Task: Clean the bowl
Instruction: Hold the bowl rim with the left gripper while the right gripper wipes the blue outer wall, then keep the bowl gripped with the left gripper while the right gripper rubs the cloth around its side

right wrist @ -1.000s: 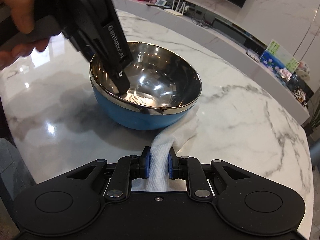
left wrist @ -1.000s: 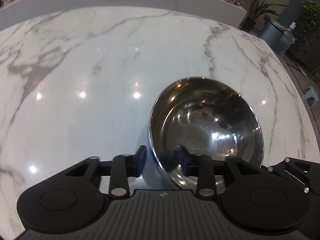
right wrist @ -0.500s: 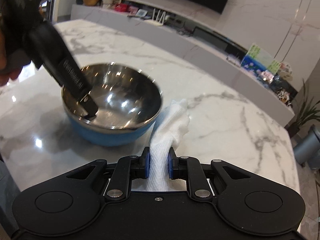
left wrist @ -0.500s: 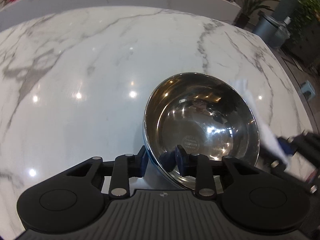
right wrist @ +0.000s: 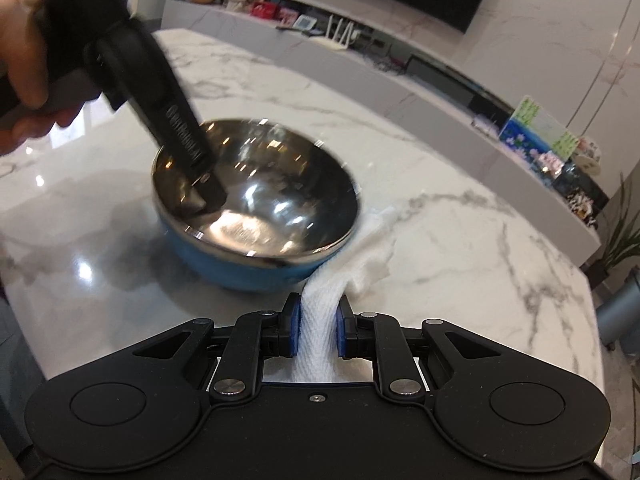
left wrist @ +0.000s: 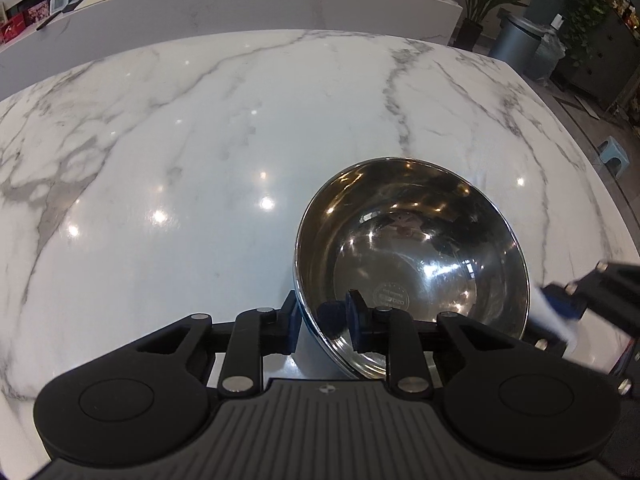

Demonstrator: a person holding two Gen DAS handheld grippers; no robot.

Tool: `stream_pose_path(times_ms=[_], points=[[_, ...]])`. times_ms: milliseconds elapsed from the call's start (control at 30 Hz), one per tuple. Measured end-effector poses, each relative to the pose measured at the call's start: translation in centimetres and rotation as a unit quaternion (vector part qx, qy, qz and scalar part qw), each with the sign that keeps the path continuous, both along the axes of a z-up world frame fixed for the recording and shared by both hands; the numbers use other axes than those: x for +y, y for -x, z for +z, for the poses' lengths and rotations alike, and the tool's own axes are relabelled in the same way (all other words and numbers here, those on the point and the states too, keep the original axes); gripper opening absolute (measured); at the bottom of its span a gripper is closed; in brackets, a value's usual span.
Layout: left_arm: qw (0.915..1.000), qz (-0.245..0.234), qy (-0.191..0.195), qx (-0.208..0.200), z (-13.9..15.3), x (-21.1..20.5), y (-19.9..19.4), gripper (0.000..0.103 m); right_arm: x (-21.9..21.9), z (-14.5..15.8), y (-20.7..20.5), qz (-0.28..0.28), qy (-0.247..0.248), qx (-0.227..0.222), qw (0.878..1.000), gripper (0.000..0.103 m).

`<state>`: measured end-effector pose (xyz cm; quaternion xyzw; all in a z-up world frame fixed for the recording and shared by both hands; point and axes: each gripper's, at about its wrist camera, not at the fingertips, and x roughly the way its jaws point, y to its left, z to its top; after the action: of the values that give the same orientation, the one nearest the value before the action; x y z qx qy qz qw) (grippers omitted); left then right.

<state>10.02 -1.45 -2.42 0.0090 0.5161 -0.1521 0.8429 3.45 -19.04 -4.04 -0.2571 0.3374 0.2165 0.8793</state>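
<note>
Left gripper (left wrist: 322, 320) clamps the bowl (right wrist: 256, 216) rim; right gripper (right wrist: 318, 332) grips the cloth (right wrist: 352, 264) at lower centre, outside the bowl; wiping apparently outstanding.

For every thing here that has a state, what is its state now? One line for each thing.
Steel bowl with blue outside: upright on the marble table, looks empty, rim clamped.
Left gripper: shut on the bowl's rim, one finger inside, one outside.
White paper towel: crumpled, its free end beside the bowl, outside it.
Right gripper: shut on the towel.
</note>
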Motion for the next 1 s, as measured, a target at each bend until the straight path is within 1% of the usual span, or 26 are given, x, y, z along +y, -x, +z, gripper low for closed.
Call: stream_pose_path(times_ms=[100,200,233,267,400,433,467,533,733,833,933,1000], points=[[1.0,0.008,0.002,0.002,0.0,0.0,0.2,0.024,0.4,-0.4,0.2,0.007,0.004,0.01,1.0,0.015],[0.9994,0.022,0.014,0.021,-0.2,0.2,0.4,0.036,0.8,-1.0,0.7,0.011,0.013,0.023,1.0,0.015],[0.9991,0.029,0.017,0.026,-0.3,0.2,0.5,0.042,0.9,-1.1,0.7,0.011,0.015,0.023,1.0,0.015],[0.9987,0.035,0.019,0.031,-0.4,0.3,0.6,0.043,0.9,-1.1,0.7,0.011,0.017,0.023,1.0,0.015],[0.9986,0.039,0.018,0.031,-0.5,0.1,0.8,0.043,0.8,-1.0,0.3,0.009,0.017,0.023,1.0,0.015],[0.9987,0.038,0.018,0.03,-0.4,0.1,0.8,0.041,0.6,-0.9,0.2,0.006,0.017,0.021,1.0,0.015],[0.9988,0.036,0.018,0.029,-0.4,0.1,0.8,0.036,0.5,-0.8,0.1,0.003,0.016,0.019,1.0,0.015],[0.999,0.031,0.017,0.026,-0.3,0.0,0.8,0.029,0.1,-0.6,-0.1,-0.004,0.013,0.013,1.0,0.015],[0.9999,-0.008,-0.005,0.009,0.0,-0.4,0.5,0.026,-1.2,1.0,-1.1,-0.027,-0.002,-0.016,1.0,0.015],[0.9985,-0.046,-0.028,-0.004,0.2,-0.9,0.4,0.026,-1.7,1.7,-1.4,-0.031,-0.009,-0.037,0.999,0.015],[0.997,-0.065,-0.042,-0.008,0.4,-1.3,0.4,0.026,-1.7,1.9,-1.4,-0.026,-0.014,-0.047,0.998,0.015],[0.9968,-0.066,-0.045,-0.005,0.7,-1.4,0.2,0.026,-1.7,1.8,-1.4,-0.022,-0.015,-0.049,0.998,0.015]])
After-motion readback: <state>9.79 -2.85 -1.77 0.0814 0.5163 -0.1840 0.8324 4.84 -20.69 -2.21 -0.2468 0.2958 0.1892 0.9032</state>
